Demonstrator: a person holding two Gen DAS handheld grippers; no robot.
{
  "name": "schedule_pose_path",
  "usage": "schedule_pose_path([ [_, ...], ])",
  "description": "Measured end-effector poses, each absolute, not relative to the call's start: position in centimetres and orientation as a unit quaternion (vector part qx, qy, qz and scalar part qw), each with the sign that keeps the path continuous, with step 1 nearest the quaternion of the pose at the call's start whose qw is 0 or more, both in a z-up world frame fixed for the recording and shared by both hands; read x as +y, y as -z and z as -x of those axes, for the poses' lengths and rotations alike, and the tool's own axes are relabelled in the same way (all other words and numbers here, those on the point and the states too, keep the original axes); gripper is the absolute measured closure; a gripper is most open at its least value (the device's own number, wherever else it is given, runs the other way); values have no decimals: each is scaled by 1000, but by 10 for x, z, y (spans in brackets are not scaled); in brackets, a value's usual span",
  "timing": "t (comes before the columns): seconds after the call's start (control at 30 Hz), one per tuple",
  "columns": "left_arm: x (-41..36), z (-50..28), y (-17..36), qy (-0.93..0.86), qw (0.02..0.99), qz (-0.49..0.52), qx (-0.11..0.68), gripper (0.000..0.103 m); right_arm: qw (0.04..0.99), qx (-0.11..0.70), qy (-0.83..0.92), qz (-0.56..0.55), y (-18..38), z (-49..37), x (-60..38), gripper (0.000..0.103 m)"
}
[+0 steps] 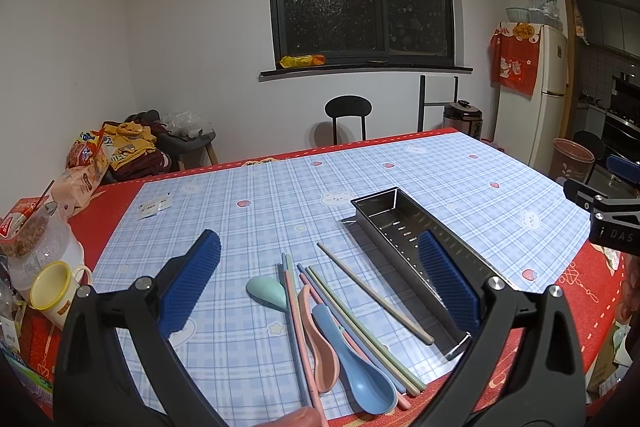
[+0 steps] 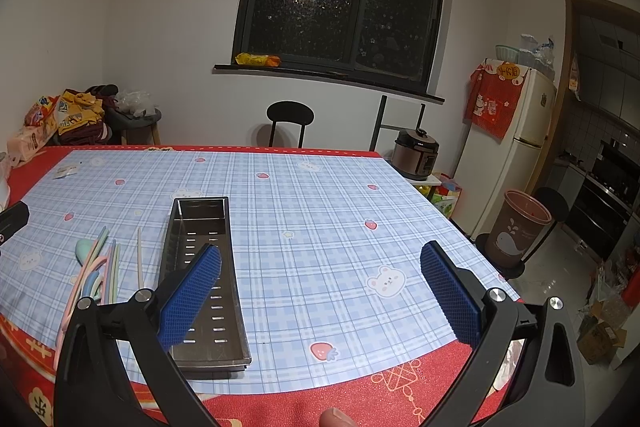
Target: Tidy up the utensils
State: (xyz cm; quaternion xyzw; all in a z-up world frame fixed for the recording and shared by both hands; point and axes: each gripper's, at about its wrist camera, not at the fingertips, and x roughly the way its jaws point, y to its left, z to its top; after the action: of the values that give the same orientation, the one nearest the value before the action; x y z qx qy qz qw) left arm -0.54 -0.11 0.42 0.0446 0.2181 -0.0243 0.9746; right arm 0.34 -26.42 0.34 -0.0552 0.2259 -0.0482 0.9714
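Kitchen-dining room at night, dark window behind, worktop point(image 1: 440, 163) under a blue plaid cloth with red border. Left claw point(image 1: 320, 283) hangs wide, nothing between its blue pads, poised just above the scatter of utensils near the worktop's front edge. Directly under it: blue spoon point(image 1: 360, 375), pink spoon point(image 1: 320, 347) alongside, mint spoon point(image 1: 266, 291) bowl a little further left, and several pastel chopsticks point(image 1: 360, 327) lying roughly parallel. One beige chopstick point(image 1: 376, 295) lies apart, nearer the tray. Steel perforated tray point(image 1: 404, 227) sits just right of the pile, long axis running away from the front edge; it appears empty, slots bare in both views. Right claw point(image 2: 320, 291) also wide and holding nothing, over bare cloth to the right of the tray. Further out: yellow cup point(image 1: 52, 291) and food packets at the left margin, chair, fridge, bin. Judgement: task barely begun, no utensil in the tray yet; every spoon and chopstick still to be moved.
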Motion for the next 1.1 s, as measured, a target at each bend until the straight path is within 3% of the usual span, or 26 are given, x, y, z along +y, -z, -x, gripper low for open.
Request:
schedule_pose_path([
  [0.8, 2, 5, 0, 37, 971, -33, 235, 5, 970, 233, 45, 47, -4, -5, -268, 5],
  [1.1, 25, 5, 10, 39, 966, -15, 254, 5, 962, 265, -58, -6, 7, -20, -260, 5],
])
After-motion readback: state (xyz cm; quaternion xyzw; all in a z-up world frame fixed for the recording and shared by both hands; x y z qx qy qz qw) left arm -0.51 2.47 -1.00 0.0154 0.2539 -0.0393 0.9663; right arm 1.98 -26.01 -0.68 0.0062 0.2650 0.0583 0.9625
